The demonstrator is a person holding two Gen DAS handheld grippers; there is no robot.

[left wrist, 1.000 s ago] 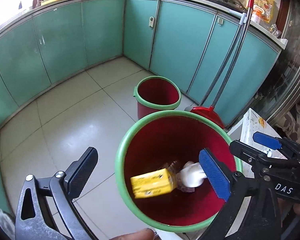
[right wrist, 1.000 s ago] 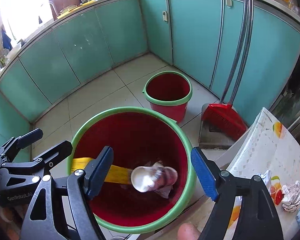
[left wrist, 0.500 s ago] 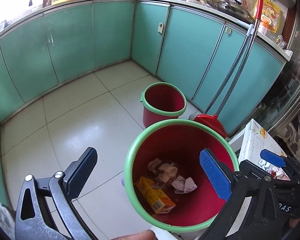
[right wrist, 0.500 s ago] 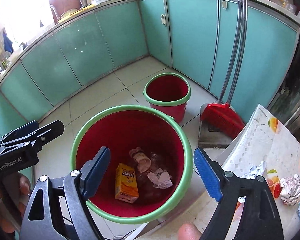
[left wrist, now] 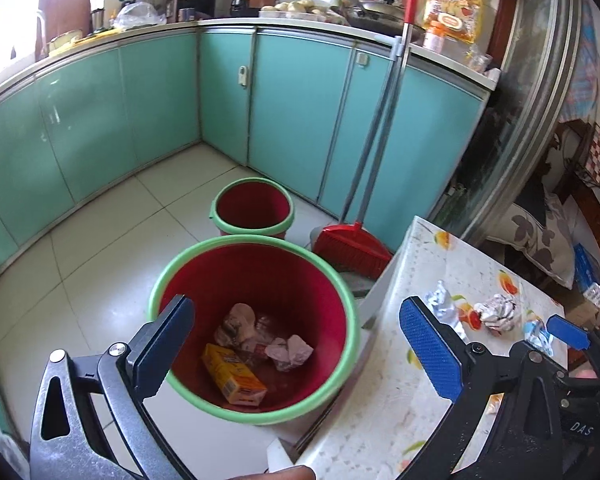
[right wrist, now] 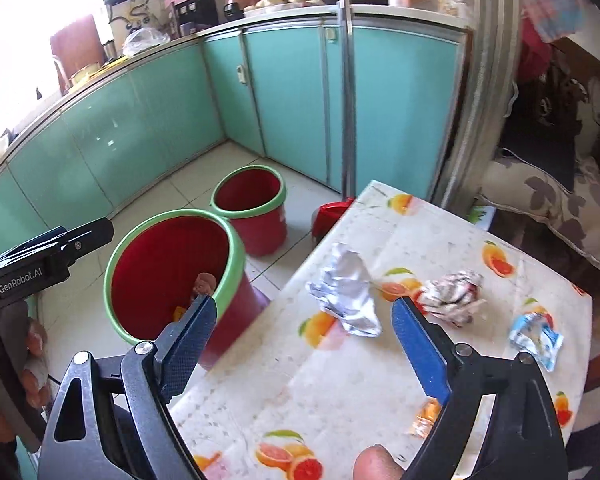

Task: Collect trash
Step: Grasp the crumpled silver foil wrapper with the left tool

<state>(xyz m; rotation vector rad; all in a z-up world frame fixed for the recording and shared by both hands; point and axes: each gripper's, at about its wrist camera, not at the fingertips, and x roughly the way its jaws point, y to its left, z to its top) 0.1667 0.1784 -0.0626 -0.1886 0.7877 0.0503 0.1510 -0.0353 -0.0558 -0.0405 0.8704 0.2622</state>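
A big red bucket with a green rim [left wrist: 252, 240] holds a yellow carton [left wrist: 234, 380], a cup [left wrist: 236, 324] and crumpled paper [left wrist: 292, 354]. My left gripper [left wrist: 296, 312] hangs open and empty above its near side. My right gripper [right wrist: 303, 305] is over the fruit-patterned table [right wrist: 300, 380], its jaws opening with nothing gripped. On the table beyond it lie a silver foil wrapper [right wrist: 344, 296], a crumpled paper ball [right wrist: 450, 294], a blue-white wrapper [right wrist: 534, 338] and a small orange wrapper [right wrist: 424, 416].
A smaller red bucket [left wrist: 254, 208] stands behind the big one. A red broom with its dustpan [left wrist: 352, 244] leans on the teal cabinets [left wrist: 100, 120]. A patterned cushion [right wrist: 548, 208] lies past the table's far edge.
The carton and cup dropped from the grippers and settled in the bucket. Both grippers rose and swung right; the right one now hangs over the table instead of the bucket.
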